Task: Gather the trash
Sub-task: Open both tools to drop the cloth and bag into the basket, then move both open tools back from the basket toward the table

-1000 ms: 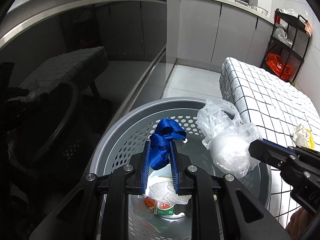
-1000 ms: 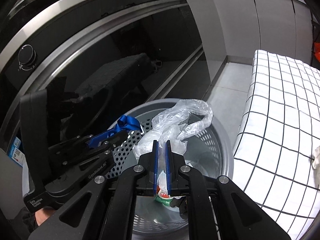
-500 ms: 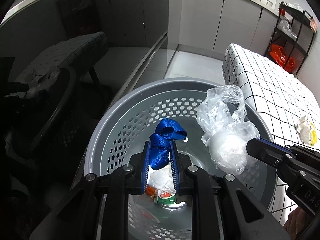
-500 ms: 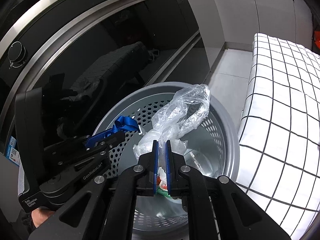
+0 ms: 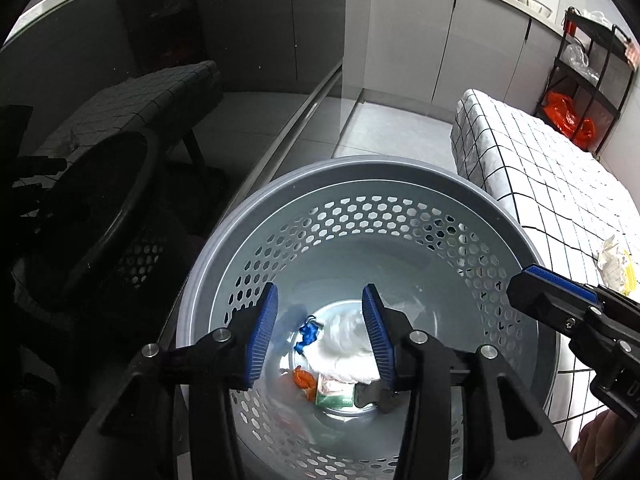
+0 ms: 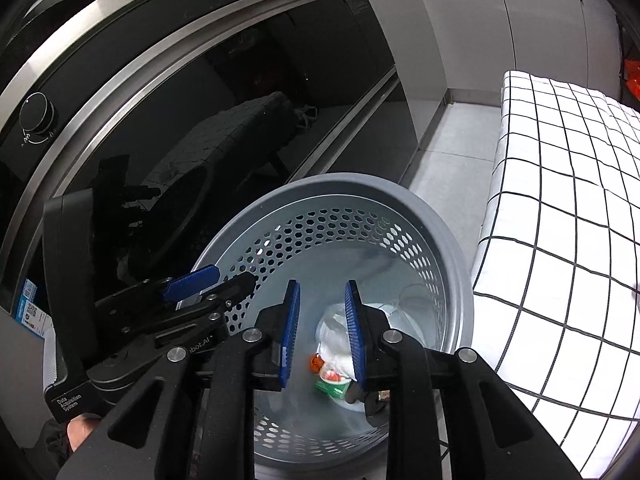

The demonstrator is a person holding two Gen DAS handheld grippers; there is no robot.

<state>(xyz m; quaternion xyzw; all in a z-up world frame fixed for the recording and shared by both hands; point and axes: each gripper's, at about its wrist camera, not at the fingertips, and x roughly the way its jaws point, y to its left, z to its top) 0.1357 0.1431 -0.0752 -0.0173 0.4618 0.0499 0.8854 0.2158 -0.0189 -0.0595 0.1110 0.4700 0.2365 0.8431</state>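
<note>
Grey basket (image 5: pixel 400 184) holds one blue strap (image 5: pixel 306 334), one plastic bag (image 5: pixel 344 344).

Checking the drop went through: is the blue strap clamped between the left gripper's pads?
No. In the left wrist view the left gripper stands open with nothing between its pads, and the blue strap lies at the bottom of the grey basket.

Grey cabinets (image 5: pixel 452 36), pale tiled floor (image 5: pixel 392 128), glossy black oven door (image 6: pixel 240 92) (reflective).
</note>
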